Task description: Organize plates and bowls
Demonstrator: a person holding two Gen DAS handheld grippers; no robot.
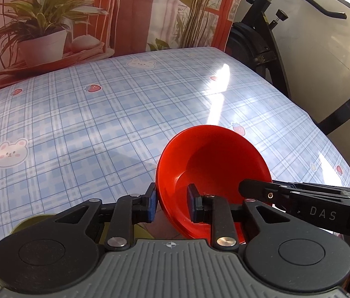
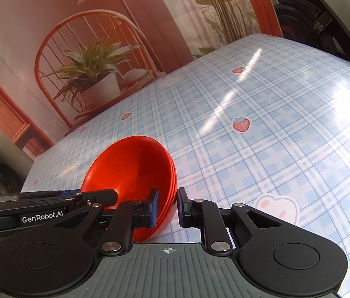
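Left tongs (image 1: 170,204) straddle the near rim of the red bowl stack (image 1: 212,173), jaws apart, not clamped. Right tongs (image 2: 167,207) bracket the opposite rim, also released. Stack sits tilted at the bench (image 1: 88,124) near edge, between both tongs, equally close.

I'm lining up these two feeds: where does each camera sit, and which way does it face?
Left wrist view: sits on the left claw, looking forward over the checked tablecloth toward the plant backdrop; its fingers straddle the rim of the red bowls, and the right claw reaches in from the right.
Right wrist view: sits on the right claw, facing the same way; its fingers straddle the opposite rim of the red bowls, and the left claw enters from the left.
Shared: the bowls, tablecloth, backdrop and each other's claw.
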